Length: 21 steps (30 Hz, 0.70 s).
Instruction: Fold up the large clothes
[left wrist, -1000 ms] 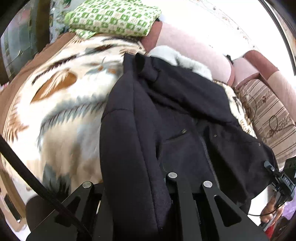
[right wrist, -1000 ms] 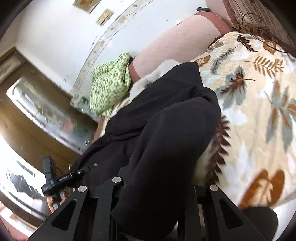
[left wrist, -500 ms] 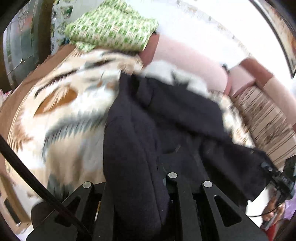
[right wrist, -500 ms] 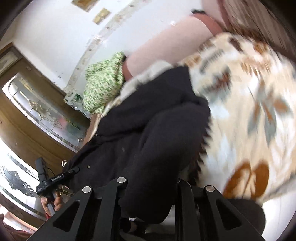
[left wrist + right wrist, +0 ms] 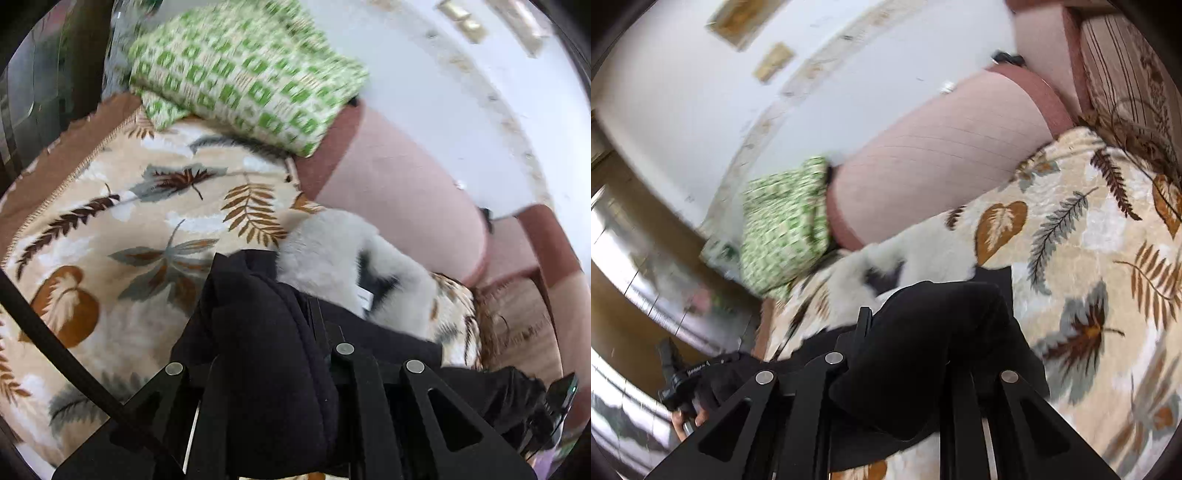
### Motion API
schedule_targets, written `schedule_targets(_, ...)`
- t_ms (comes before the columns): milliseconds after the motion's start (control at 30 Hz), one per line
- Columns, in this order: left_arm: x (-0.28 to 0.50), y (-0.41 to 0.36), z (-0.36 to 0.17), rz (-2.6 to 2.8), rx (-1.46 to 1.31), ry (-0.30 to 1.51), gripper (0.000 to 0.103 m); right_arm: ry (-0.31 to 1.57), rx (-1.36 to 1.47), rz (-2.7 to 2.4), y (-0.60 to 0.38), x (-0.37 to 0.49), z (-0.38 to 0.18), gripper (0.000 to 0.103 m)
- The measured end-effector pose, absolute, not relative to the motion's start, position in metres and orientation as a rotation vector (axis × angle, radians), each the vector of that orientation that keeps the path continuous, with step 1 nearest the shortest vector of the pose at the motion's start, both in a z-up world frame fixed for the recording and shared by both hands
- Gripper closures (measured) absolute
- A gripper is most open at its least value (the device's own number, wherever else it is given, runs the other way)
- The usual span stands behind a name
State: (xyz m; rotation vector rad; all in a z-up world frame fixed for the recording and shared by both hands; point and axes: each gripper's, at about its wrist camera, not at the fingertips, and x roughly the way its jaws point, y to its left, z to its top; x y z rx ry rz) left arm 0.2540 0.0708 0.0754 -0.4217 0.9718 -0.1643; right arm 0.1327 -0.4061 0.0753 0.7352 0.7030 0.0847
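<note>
Step in hand: both tools carry the near edge of the black coat (image 5: 266,354) up and over toward its fur collar (image 5: 343,266), a lengthwise fold by the look of it.
Doing it well: keep the two hands level and moving together so the fold line runs straight; lay the edge down short of the collar, then let go.
Left tool (image 5: 266,373): pinched narrow on a thick roll of coat cloth, lower middle of the left view.
Right tool (image 5: 905,369): its jaws have just been closing, and they clamp a bunched fold of the coat, lower middle of the right view.
Coat: bunched straight ahead of each tool, the rest sagging between them over the leaf-print blanket (image 5: 122,221) on the sofa (image 5: 406,192).
Collar: just beyond the held folds, at mid-frame.
Green cushion (image 5: 243,74): upper left, well apart from the coat.
</note>
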Motion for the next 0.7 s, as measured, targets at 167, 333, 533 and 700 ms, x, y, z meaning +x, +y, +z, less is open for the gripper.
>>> schedule_targets(167,0.323,0.053,0.011,-0.099,-0.412,1.099,0.088,0.827,0.806,0.005,-0.430,0.202,0.021,0.086)
schedule_targets(333,0.358,0.037,-0.030,-0.080,-0.380,1.134,0.085,0.915,0.814,-0.052,-0.437,0.250,-0.034,0.085)
schedule_targets(533,0.378,0.033,-0.054,-0.076,-0.413,1.162,0.082,0.938,0.870,-0.082,-0.443,0.271,-0.075,0.084)
schedule_targets(700,0.367,0.038,-0.027,-0.180,-0.425,1.122,0.056,0.916,0.871,-0.058,-0.447,0.263,-0.062,0.074)
